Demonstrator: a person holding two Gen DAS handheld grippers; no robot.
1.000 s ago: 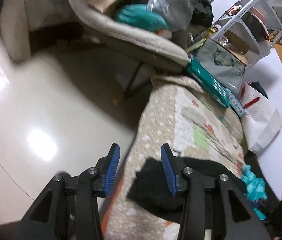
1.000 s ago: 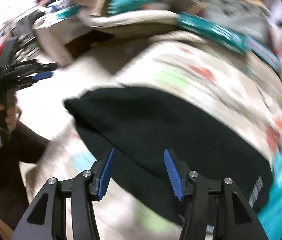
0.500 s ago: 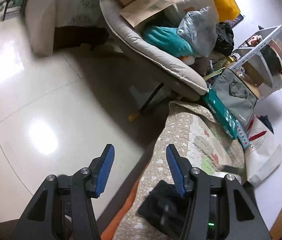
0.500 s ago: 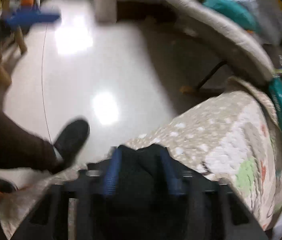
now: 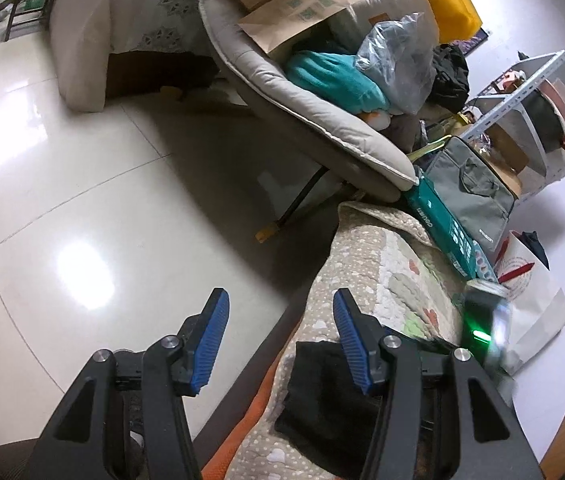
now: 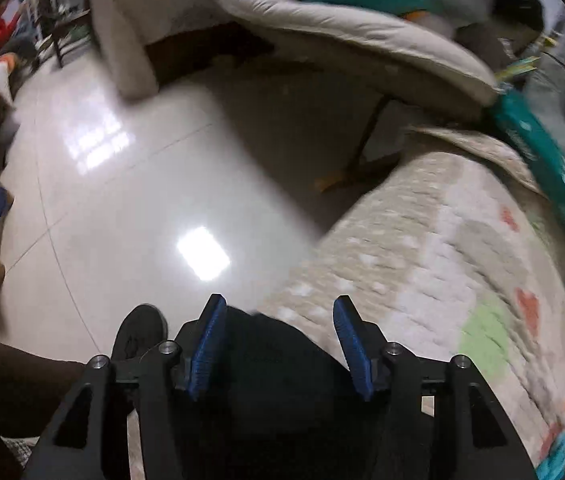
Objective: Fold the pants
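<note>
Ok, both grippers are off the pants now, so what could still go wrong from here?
The black pants lie close to the edge of the quilted cover, above the tiled floor; a nudge could tip them off.

Both the left gripper and right gripper are open and empty, so nothing pins the fold; it may spring loose.

The person's shoe is close below; a step could bump the cover.

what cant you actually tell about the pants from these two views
- Left wrist view: the black pants are partly hidden behind the left gripper and cut off below.
- Right wrist view: motion blur smears the pants; the right gripper covers their lower part, so the fold state is unclear.
</note>
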